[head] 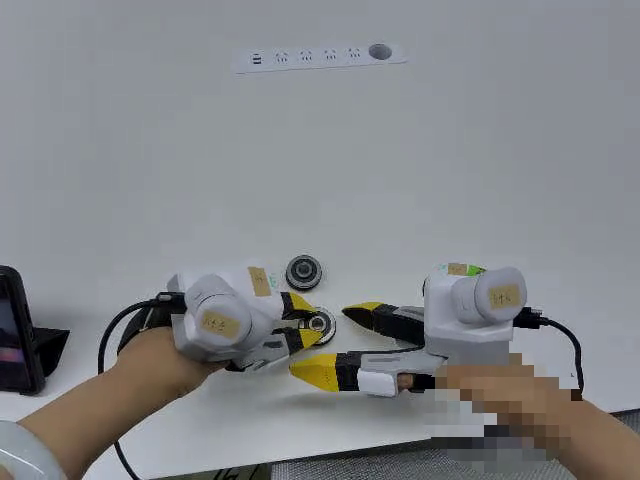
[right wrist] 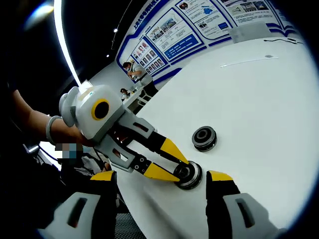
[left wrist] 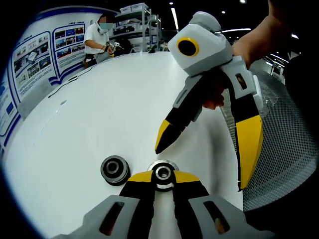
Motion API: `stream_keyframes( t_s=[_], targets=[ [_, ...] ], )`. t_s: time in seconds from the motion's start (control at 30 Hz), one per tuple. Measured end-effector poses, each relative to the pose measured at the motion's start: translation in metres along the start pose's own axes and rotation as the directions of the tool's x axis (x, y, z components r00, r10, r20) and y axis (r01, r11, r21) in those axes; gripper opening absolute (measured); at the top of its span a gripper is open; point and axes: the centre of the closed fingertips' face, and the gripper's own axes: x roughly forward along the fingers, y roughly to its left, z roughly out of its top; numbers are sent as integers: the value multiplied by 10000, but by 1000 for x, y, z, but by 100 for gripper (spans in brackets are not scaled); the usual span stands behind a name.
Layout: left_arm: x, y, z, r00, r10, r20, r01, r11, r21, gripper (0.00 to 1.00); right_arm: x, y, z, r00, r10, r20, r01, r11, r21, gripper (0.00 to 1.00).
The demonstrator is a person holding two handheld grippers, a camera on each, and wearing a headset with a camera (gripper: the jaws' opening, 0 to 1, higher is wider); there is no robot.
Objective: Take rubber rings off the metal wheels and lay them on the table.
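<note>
**Left gripper clamped on a wheel; right gripper wide beside it**

Left gripper point(head: 309, 322): yellow-tipped jaws closed narrow on a small metal wheel point(head: 321, 323), pinching it by its sides. The wheel sits low on the white tabletop point(head: 420, 180). In the left gripper view it rests square between the two jaw tips, hub up. Cannot tell whether it wears a rubber ring.

Right gripper point(head: 320, 340): jaws spread wide, nothing between them. It comes in from 3 o'clock, with one tip just beside the held wheel; contact cannot be told.

Second wheel point(head: 304, 272): lies flat at 11 o'clock from the held one, near but apart. It has a dark outer band and a pale hub, and neither gripper touches it.

Farther out: a white power strip point(head: 320, 55) at 12 o'clock, well apart. A dark device point(head: 15, 330) stands at the 9 o'clock edge.
</note>
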Motion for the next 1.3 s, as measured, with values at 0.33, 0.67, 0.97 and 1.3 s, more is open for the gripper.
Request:
stream_keyframes(
  t_s=[0.33, 0.67, 0.97, 1.3],
  targets=[
    [0, 0, -1, 10000, -40, 5, 40, 10000, -1, 13, 8, 1, 2, 9997, 228, -95, -227, 9995, 202, 73],
    [0, 0, -1, 10000, -40, 30, 40, 10000, -10, 13, 12, 1, 1, 9988, 403, -287, -393, 9986, 342, 73],
    [0, 0, -1, 10000, -32, 61, 32, 10000, -18, 13, 13, 3, -1, 9977, 539, -411, -522, 9978, 401, 73],
    [0, 0, -1, 10000, -30, 69, 30, 10000, -31, 13, 10, 4, -2, 9972, 633, -393, -608, 9963, 606, 73]
  ],
)
